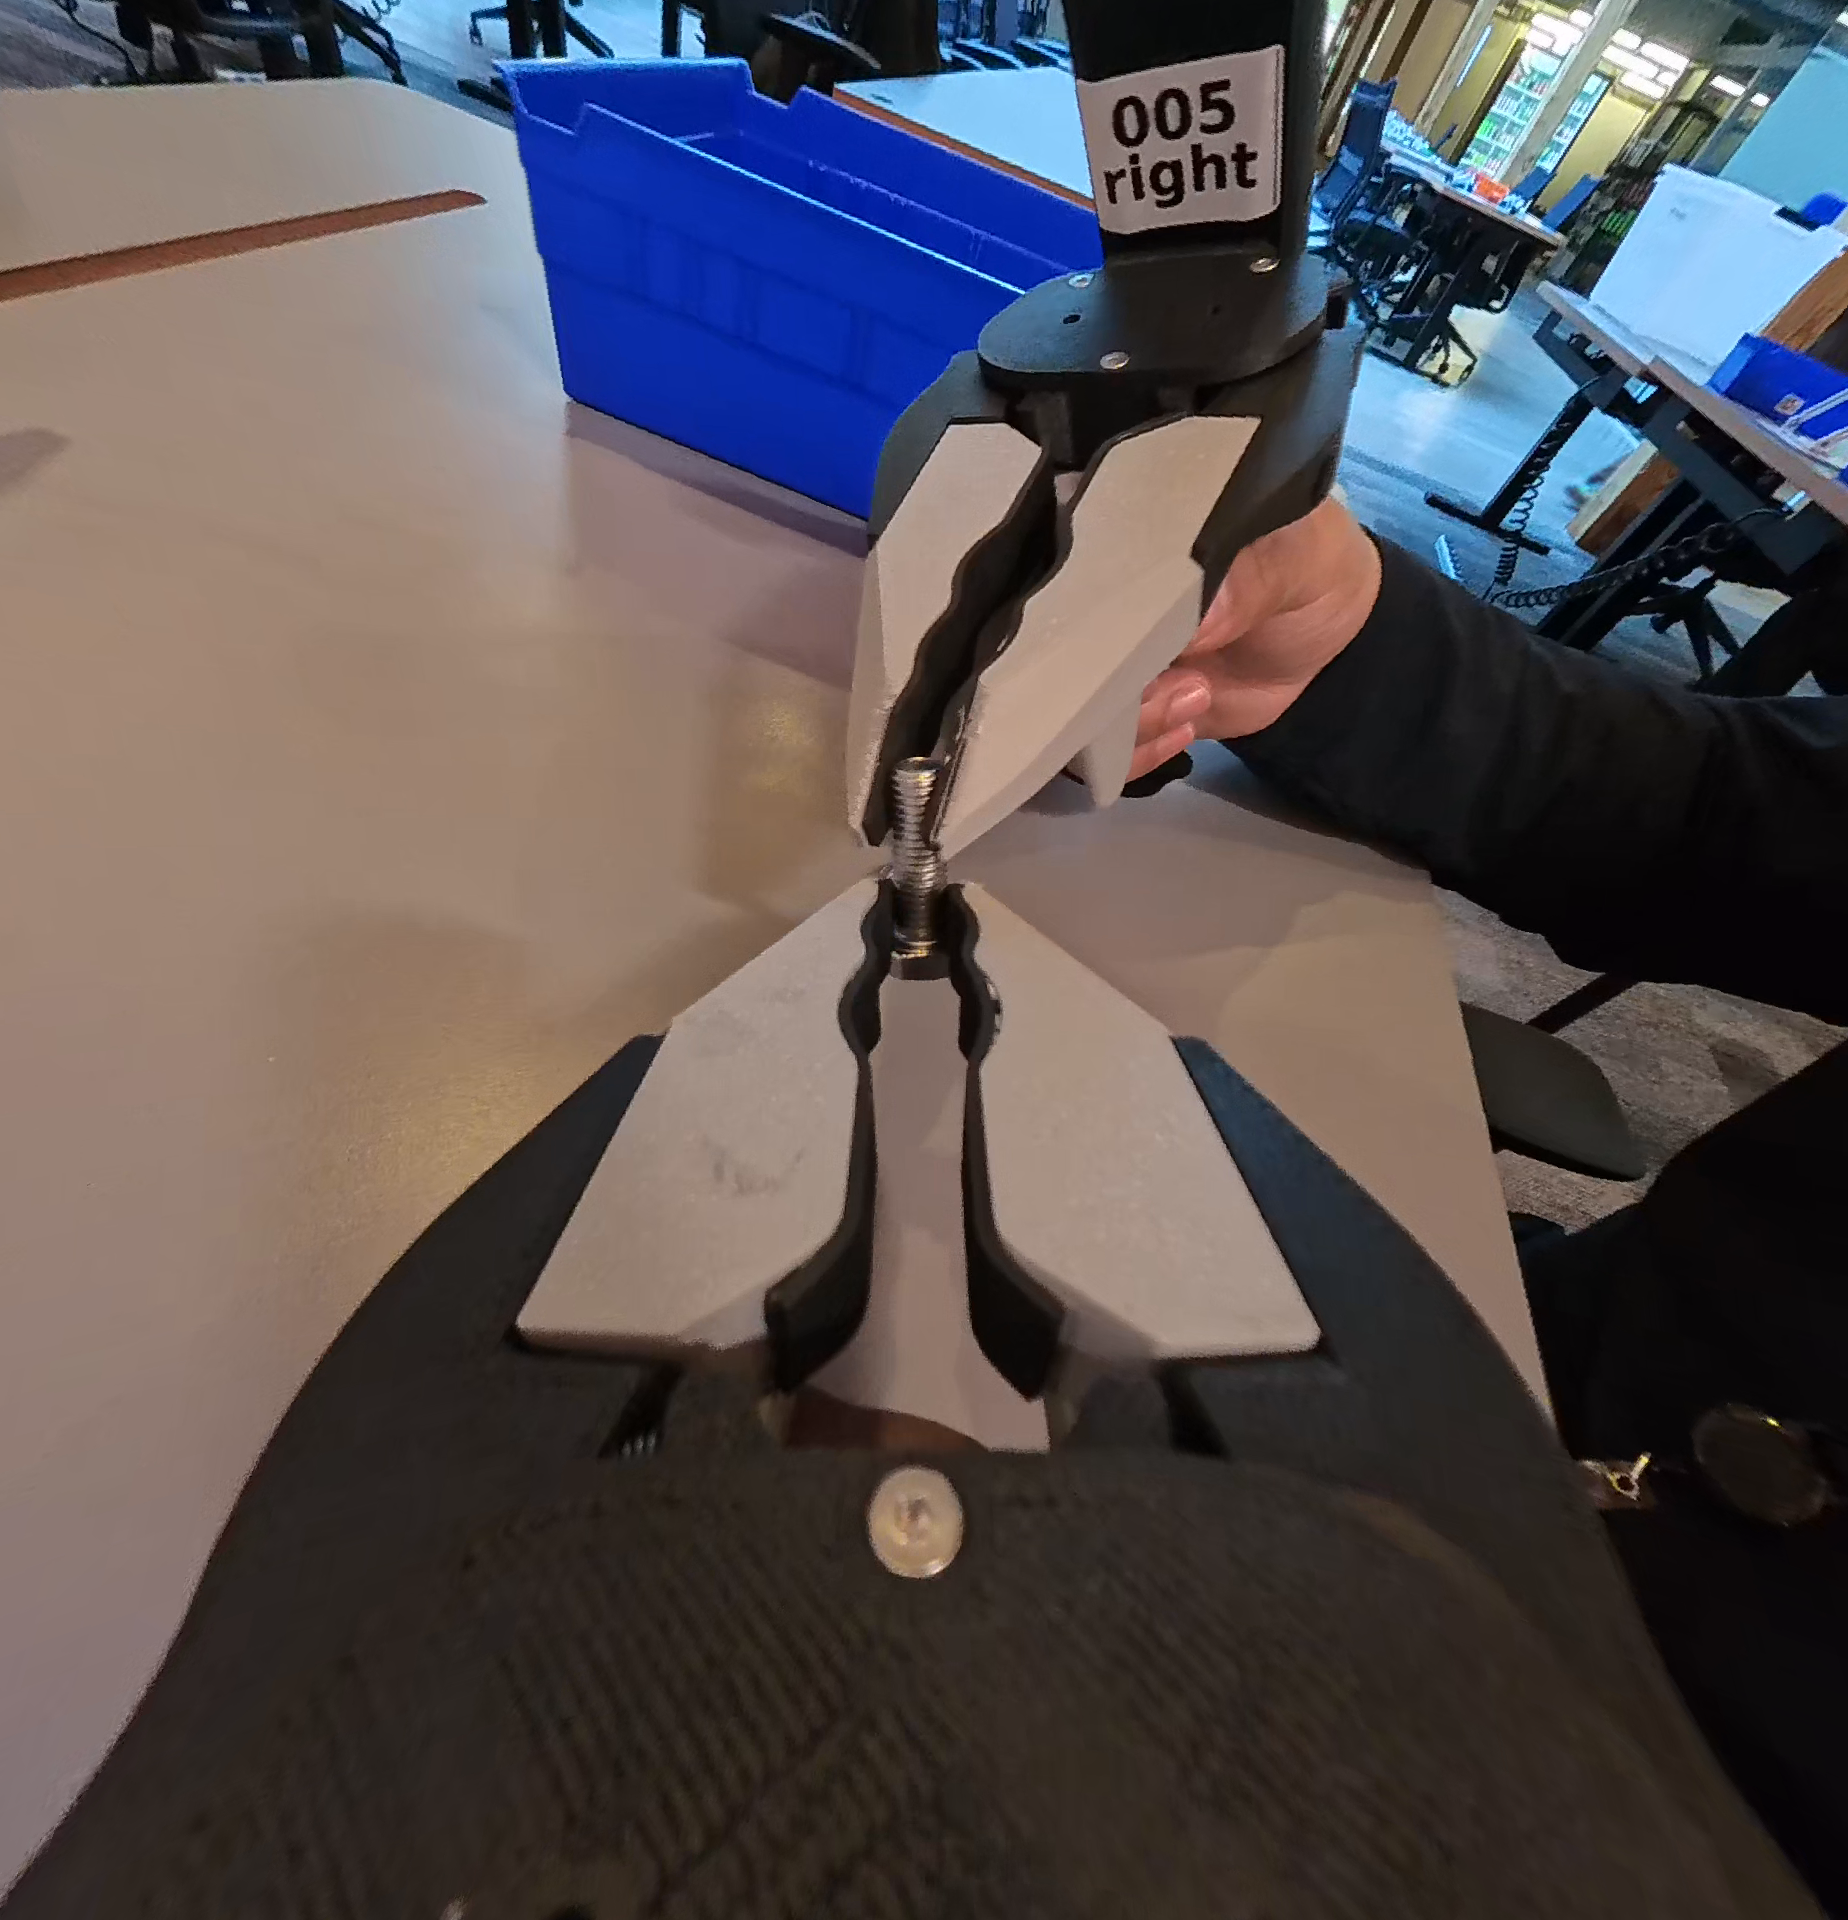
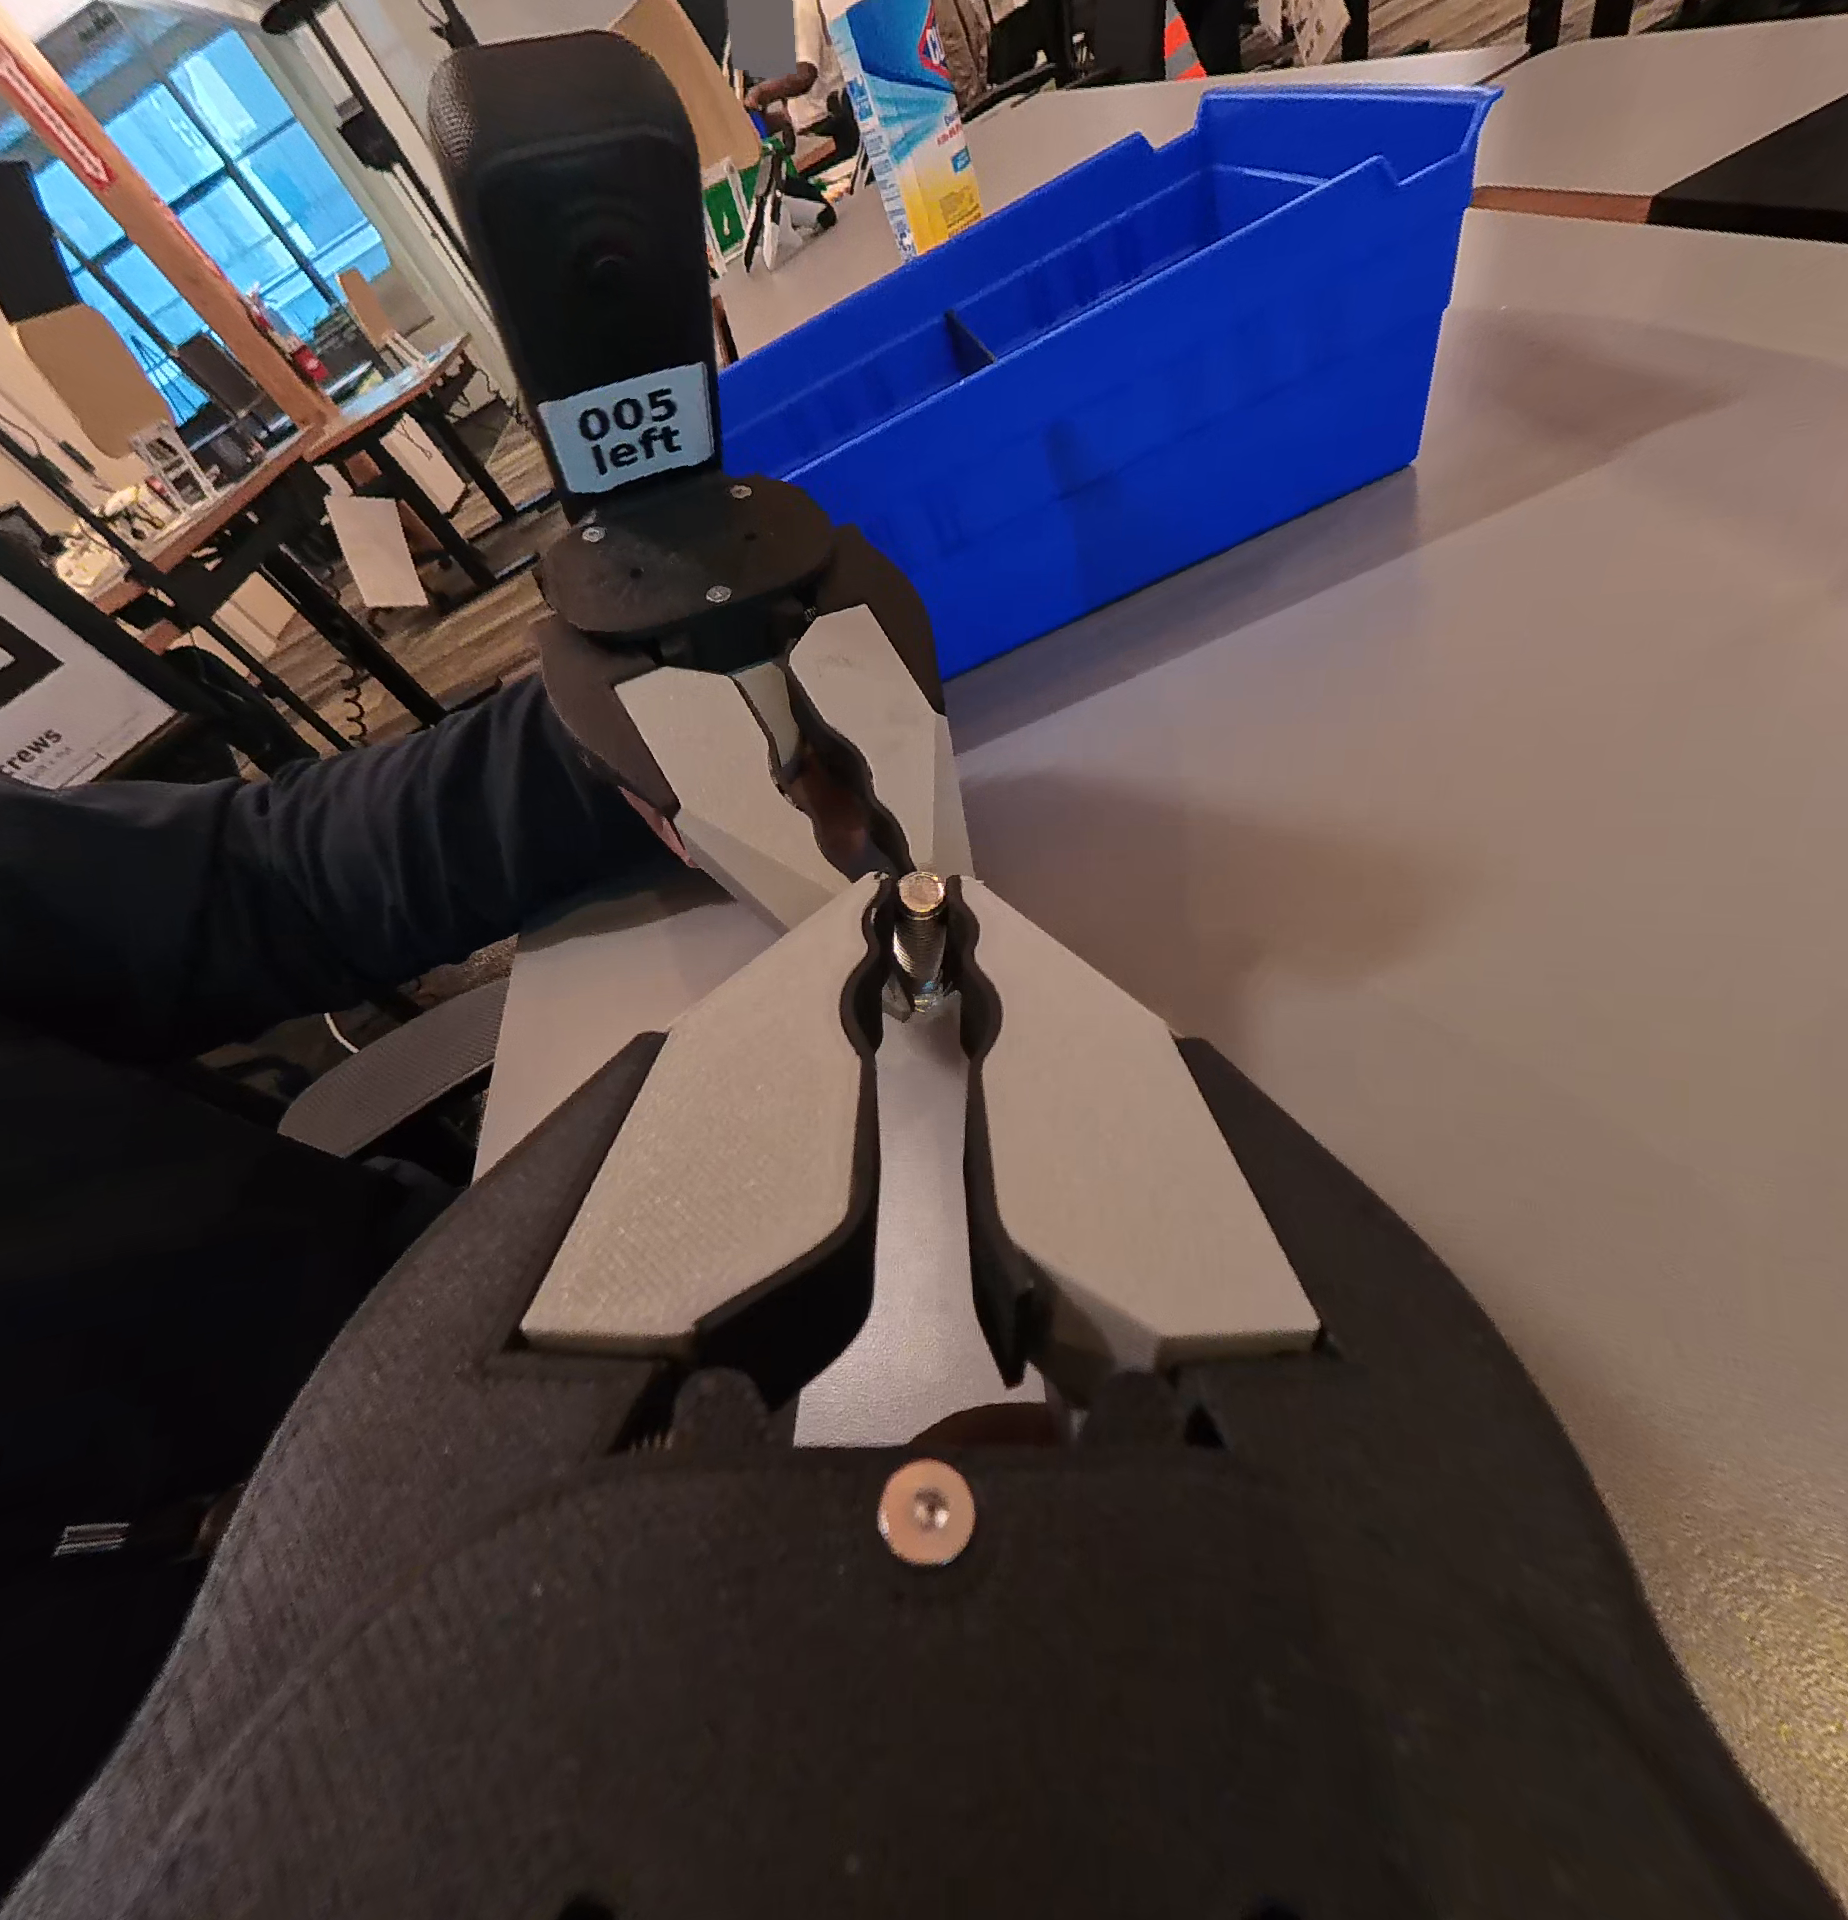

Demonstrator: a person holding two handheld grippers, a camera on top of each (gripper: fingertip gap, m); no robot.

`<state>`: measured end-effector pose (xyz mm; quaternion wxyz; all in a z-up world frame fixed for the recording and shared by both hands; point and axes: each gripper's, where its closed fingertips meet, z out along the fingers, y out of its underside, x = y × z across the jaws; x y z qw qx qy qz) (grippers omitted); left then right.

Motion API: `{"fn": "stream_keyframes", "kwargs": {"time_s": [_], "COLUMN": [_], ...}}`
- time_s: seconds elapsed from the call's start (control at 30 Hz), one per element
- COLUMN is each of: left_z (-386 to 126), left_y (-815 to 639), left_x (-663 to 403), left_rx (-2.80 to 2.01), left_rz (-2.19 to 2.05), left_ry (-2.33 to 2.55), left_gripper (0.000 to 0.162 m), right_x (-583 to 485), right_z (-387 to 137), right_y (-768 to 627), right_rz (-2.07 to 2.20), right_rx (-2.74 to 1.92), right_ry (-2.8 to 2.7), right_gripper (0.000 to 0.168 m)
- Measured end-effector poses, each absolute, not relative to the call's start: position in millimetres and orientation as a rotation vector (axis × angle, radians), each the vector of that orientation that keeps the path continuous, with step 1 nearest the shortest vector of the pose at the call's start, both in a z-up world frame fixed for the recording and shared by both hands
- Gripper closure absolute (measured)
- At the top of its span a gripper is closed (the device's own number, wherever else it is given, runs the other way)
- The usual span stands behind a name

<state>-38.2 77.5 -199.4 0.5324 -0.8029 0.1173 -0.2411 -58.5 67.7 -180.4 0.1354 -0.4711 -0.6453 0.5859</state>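
Observation:
A silver threaded bolt (image 1: 917,831) with a hex piece at its lower end stands roughly upright above the grey table (image 1: 276,727), held between both grippers. My left gripper (image 1: 918,899) is shut on the bolt's lower part, at the hex piece. My right gripper (image 1: 904,821) comes in from the far side, tilted down, and is shut on the upper threads. In the right wrist view the bolt (image 2: 918,935) sits between the right gripper's (image 2: 918,894) fingertips, and the left gripper (image 2: 904,868) meets it from the upper left.
A blue plastic bin (image 1: 743,291) with dividers stands on the table just behind the grippers; it also shows in the right wrist view (image 2: 1159,468). A person's hand (image 1: 1284,613) and dark sleeve hold the right gripper. The table edge and a chair (image 1: 1554,1101) are close by.

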Motion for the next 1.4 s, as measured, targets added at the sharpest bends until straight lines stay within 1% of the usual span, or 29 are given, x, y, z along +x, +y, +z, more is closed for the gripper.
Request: {"fn": "stream_keyframes", "kwargs": {"time_s": [0.53,1.4], "left_z": [-206,-208], "left_y": [76,74], "left_x": [-37,-38], "left_rx": [-1.952,-1.961], "left_rz": [-0.848,-0.807], "left_ry": [0.091,0.115], "left_gripper": [0.154,0.154], "right_x": [-61,-59], "right_z": [-190,-191], "right_y": [67,67], "right_rz": [1.627,1.645], "right_rx": [-1.385,-1.397], "right_ry": [-1.902,-1.906], "right_gripper": [0.162,0.162]}}
